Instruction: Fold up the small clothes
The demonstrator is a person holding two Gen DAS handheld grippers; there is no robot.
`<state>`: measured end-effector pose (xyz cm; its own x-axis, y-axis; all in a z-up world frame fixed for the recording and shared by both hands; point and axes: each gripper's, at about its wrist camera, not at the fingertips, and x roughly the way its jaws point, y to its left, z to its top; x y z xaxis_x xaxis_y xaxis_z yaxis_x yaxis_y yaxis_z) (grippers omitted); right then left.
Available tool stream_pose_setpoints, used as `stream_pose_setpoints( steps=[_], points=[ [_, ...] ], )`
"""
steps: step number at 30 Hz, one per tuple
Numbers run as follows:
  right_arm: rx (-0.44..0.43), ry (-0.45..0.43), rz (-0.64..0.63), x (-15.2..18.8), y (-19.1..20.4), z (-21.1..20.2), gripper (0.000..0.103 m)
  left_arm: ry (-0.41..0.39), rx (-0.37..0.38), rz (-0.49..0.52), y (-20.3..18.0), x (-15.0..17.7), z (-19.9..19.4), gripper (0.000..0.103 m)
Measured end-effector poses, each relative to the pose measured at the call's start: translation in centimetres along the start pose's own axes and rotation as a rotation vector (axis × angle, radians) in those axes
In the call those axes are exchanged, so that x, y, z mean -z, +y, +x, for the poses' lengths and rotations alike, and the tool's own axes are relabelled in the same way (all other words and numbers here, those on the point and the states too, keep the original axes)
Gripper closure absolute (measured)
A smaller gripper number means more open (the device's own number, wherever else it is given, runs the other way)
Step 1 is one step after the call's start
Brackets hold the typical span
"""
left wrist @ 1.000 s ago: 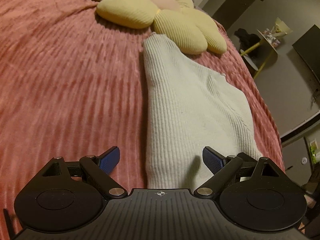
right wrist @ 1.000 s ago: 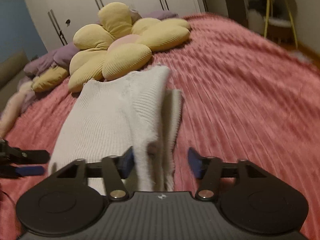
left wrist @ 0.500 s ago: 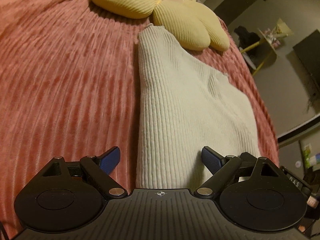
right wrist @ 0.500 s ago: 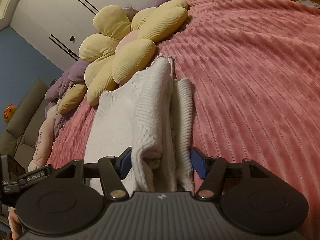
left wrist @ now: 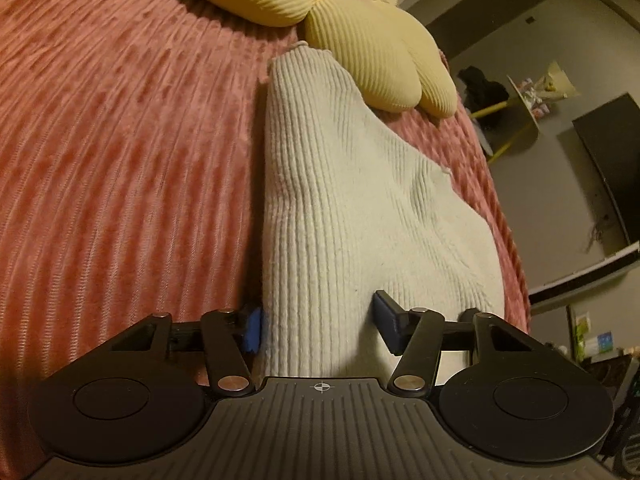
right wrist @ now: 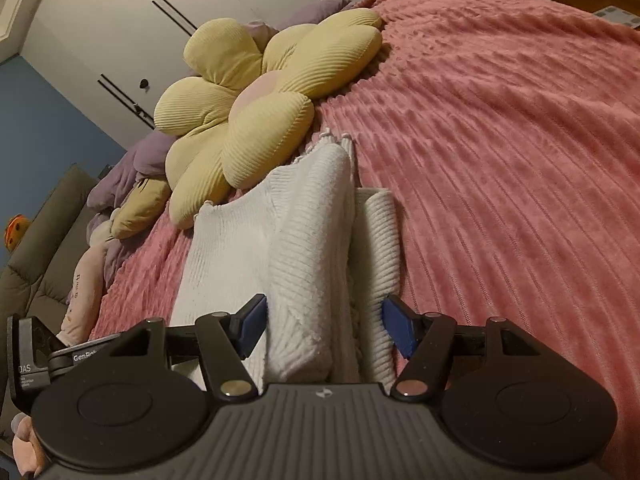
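Since the earlier frame your left gripper [left wrist: 318, 322] has been closing on the cream knit top's [left wrist: 360, 208] near left edge; pads touch it. Your right gripper [right wrist: 324, 328] clamps the near right folded layers on the pink bedspread [right wrist: 500, 140]. Soft, light, floppy: grip near corners.

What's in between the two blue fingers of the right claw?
In the right wrist view, bunched folds of the white knit top fill the gap in the right claw.
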<state>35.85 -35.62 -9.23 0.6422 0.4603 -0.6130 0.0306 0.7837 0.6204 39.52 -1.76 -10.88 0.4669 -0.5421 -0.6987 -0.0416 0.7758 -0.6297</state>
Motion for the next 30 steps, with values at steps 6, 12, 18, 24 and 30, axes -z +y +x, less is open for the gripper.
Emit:
stream_pose_setpoints(
  steps=[6,12,18,24,30],
  points=[
    [-0.06,-0.003,0.016,-0.3,-0.6,0.4,0.043,-0.031,0.021,-0.004,0.5,0.1,0.3,0.035],
    [-0.03,-0.001,-0.006,0.1,0.7,1.6,0.059,-0.035,0.053,0.006,0.0,0.0,0.3,0.063],
    [-0.008,-0.019,-0.137,0.1,5.3,0.7,0.068,-0.112,0.073,-0.004,0.3,-0.6,-4.3,0.065],
    [-0.116,0.001,-0.259,2.2,10.8,1.3,0.063,-0.157,-0.117,0.106,3.5,0.2,-10.2,0.054],
    [0.054,-0.056,-0.24,3.9,12.5,1.4,0.055,-0.332,-0.28,0.037,5.4,-0.4,-13.5,0.018]
  ],
)
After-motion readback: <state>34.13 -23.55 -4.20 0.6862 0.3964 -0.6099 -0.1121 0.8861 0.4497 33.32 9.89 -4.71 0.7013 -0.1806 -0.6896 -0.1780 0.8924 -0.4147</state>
